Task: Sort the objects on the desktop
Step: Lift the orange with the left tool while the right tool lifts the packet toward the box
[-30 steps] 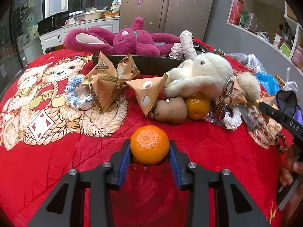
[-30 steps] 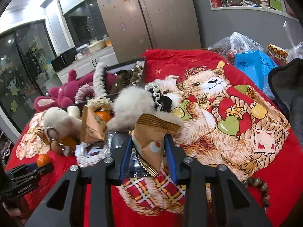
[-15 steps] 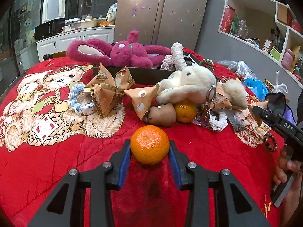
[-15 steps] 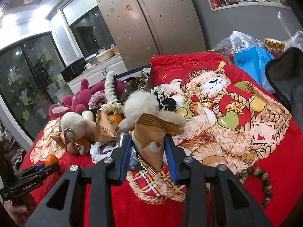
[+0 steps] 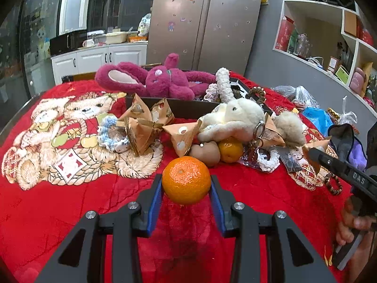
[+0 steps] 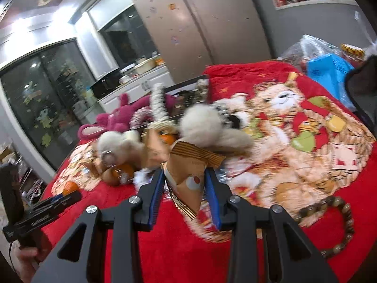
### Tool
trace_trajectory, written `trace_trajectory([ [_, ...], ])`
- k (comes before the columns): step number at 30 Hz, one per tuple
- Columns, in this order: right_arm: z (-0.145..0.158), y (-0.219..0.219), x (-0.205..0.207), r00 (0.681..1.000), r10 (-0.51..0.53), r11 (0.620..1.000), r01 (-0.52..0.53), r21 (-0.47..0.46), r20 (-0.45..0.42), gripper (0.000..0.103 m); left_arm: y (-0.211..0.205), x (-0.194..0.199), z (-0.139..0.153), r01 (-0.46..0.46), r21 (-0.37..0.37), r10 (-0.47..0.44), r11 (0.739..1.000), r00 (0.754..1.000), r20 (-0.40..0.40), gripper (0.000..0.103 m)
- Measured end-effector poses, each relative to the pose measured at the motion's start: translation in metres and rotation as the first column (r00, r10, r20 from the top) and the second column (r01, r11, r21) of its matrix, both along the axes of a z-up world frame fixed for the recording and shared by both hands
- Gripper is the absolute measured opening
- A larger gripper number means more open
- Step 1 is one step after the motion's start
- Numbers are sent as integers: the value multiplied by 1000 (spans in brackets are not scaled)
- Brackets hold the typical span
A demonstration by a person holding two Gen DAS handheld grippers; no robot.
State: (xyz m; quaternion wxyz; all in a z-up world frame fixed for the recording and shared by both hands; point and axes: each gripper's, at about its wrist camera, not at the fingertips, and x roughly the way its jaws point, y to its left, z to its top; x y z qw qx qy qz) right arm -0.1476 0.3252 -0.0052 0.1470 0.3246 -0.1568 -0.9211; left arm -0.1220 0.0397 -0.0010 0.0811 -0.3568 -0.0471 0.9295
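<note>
My left gripper (image 5: pixel 186 189) is shut on a mandarin orange (image 5: pixel 186 179), held a little above the red bear-print blanket (image 5: pixel 70 202). My right gripper (image 6: pixel 185 188) is shut on a tan paper snack packet (image 6: pixel 188 176), lifted off the blanket (image 6: pixel 169 254). Behind the orange lies a pile: more tan packets (image 5: pixel 141 127), a second orange (image 5: pixel 229 149), a brown round object (image 5: pixel 205 152), a white plush toy (image 5: pixel 233 118). The left gripper (image 6: pixel 68 194) with its orange shows at the left edge of the right wrist view; the right gripper's body (image 5: pixel 341 167) crosses the right edge of the left wrist view.
A dark tray (image 5: pixel 188 106) stands behind the pile, with a magenta plush rabbit (image 5: pixel 157 82) and knitted rings at it. A brown bead bracelet (image 6: pixel 339 226) lies on the blanket at right. Plastic bags (image 5: pixel 313 115) and dark cloth (image 5: pixel 344 139) crowd the right side.
Both grippers have risen and tilted up, carrying the orange and the packet, so more of the room shows. The right wrist view is now blurred by motion.
</note>
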Motion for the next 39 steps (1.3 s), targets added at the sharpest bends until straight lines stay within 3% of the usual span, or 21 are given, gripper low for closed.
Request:
trace_trajectory([
  [9,3,-63,21,984,174,983,-172,67,-33,36,1,1,0,3,-8,-3,1000,1000,-1,39],
  [26,1,-56,20,984,174,984,-174,24,-20,36,-5,1,2,-9,5,9,1000,1000,3,39],
  [39,14,-63,27,982,170,985,-167,41,-76,36,0,7,15,-16,-52,14,999,999,-46,39],
])
